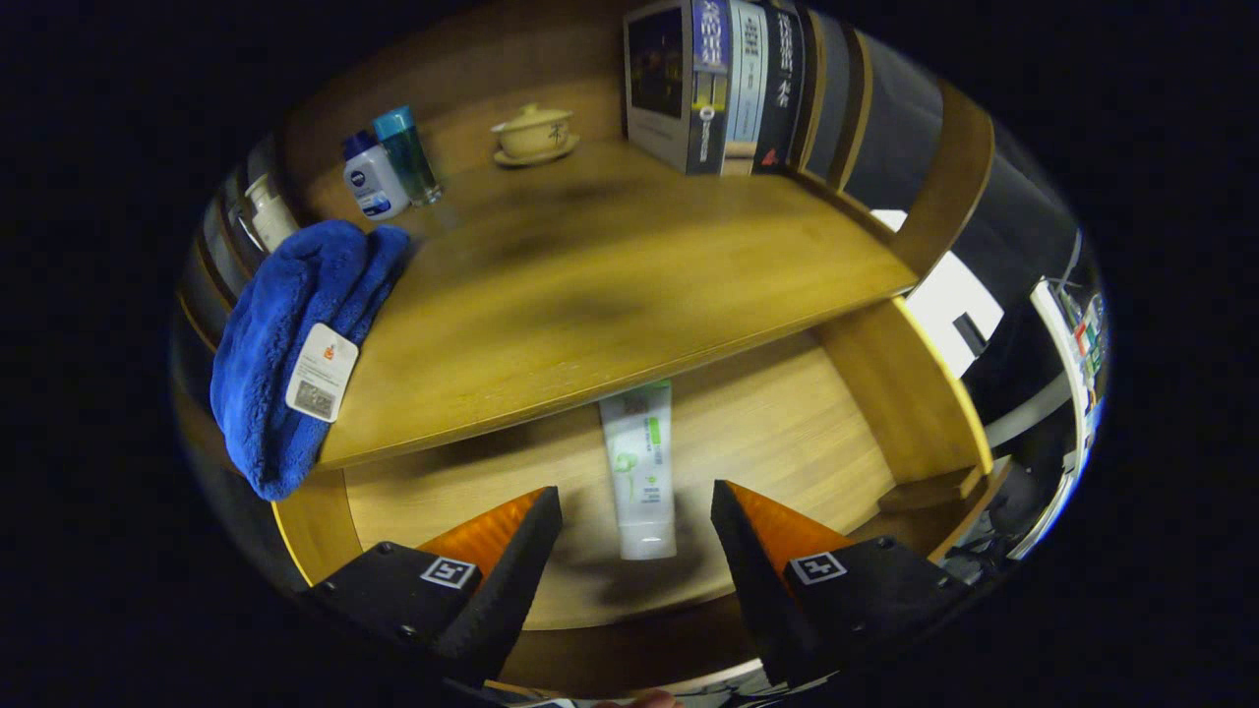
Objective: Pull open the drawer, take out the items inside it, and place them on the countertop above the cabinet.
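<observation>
On the far left a blue towel (295, 344) hangs over the edge of the counter (610, 285), and a white tag (322, 373) is fixed on it. Behind the towel I see a pale bottle (269, 214), partly hidden. Next to it stand a white bottle with a blue cap (372, 177) and, just beside it, a clear teal bottle (407, 155). Further to the right, at the back of the counter, a cream cup with a lid (534, 134) sits on its saucer. On the right a row of books (723, 84) stands upright against the wooden side wall.

Under the counter the drawer (787, 423) is pulled open. A white tube with green print (639, 467) lies flat on the wooden bottom of the drawer. Its far end goes under the edge of the counter, and its cap end points toward me.

My gripper (637, 516) hangs above the open drawer. My fingers (516, 551) are wide apart and hold nothing. The cap end of the tube lies between them, but neither finger touches it.
</observation>
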`<action>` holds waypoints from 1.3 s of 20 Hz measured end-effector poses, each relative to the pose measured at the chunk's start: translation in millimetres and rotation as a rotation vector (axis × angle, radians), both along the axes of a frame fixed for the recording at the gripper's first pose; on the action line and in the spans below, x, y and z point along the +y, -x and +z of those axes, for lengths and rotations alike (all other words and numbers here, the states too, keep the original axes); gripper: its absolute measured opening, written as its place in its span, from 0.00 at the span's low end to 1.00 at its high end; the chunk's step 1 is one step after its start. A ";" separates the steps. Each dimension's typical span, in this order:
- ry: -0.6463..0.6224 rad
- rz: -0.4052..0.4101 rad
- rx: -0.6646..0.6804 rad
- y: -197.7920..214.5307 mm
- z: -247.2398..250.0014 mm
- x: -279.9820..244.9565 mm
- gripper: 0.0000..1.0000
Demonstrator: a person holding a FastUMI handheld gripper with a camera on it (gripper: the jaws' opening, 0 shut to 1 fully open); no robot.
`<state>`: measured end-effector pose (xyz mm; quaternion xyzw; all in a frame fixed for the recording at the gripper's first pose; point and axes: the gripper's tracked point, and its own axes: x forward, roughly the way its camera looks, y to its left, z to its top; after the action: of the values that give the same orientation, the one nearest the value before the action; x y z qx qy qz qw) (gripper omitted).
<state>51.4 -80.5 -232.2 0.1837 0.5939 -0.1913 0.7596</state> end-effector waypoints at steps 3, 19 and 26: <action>-0.044 0.004 0.075 4.2 -22.7 2.9 1.00; -0.029 -0.034 0.084 -42.6 -17.3 -3.0 0.49; 0.008 0.034 -0.054 -97.1 59.9 43.9 0.49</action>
<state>148.5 -36.5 -172.2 0.1754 0.5755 -0.1757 0.7792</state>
